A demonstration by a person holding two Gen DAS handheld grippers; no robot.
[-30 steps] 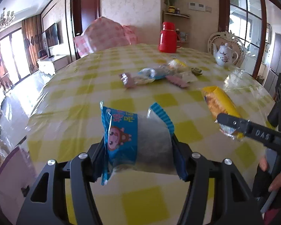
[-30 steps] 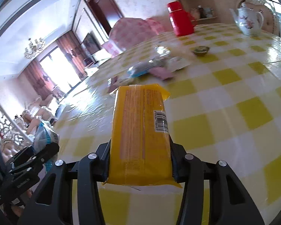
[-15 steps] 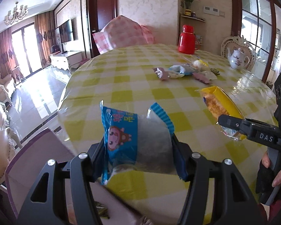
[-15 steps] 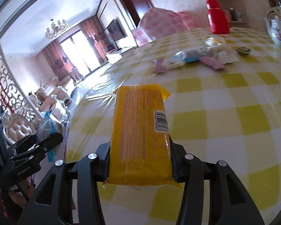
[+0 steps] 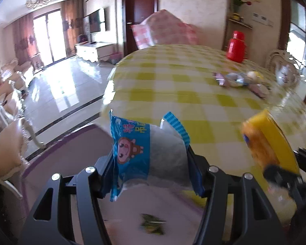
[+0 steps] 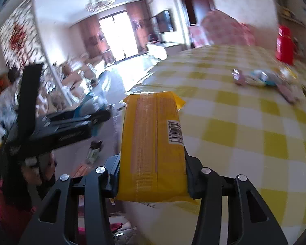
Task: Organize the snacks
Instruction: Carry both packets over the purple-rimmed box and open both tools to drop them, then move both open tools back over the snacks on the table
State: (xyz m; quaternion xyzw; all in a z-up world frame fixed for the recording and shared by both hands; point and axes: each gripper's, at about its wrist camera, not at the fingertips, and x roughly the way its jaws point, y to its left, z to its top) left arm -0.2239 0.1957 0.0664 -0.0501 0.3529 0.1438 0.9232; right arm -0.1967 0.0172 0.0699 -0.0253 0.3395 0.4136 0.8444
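My left gripper [image 5: 149, 173] is shut on a blue and white snack packet [image 5: 144, 153] with a cartoon face, held over the table's left edge above a purple container [image 5: 71, 159]. My right gripper [image 6: 153, 175] is shut on a yellow snack pack [image 6: 153, 143] with a barcode, held over the table edge. The yellow pack also shows in the left wrist view [image 5: 269, 143]. The left gripper also shows in the right wrist view [image 6: 71, 126]. A pile of loose snacks [image 5: 238, 79] lies far on the yellow checked table [image 5: 183, 85].
A red thermos [image 5: 236, 47] and a white teapot [image 5: 285, 75] stand at the table's far side. A small green packet [image 5: 153, 224] lies inside the purple container. A pink-covered chair [image 5: 163, 30] stands behind the table. Open floor lies to the left.
Both grippers have pulled back and swung left off the table with their snacks. The purple container has come into view below the left gripper.
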